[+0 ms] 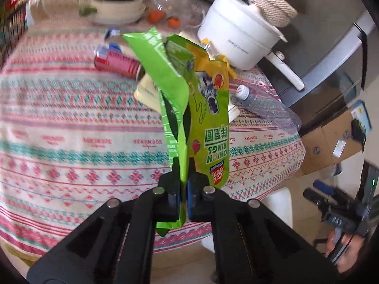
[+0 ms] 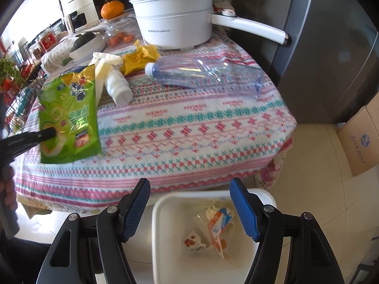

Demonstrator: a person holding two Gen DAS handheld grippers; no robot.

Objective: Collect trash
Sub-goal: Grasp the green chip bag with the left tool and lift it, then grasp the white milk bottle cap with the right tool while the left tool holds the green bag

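Left gripper (image 1: 183, 177) clamps onion-ring bag (image 1: 208, 123), lifted for binning | right gripper (image 2: 190, 209) agape, empty, above bin (image 2: 157, 227) | red can (image 1: 116, 64) behind bag, probably trash

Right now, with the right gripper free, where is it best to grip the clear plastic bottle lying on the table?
Probably the narrow neck just behind the white cap of the clear plastic bottle, coming from above: it lies on its side, the body looks crushed, wide.
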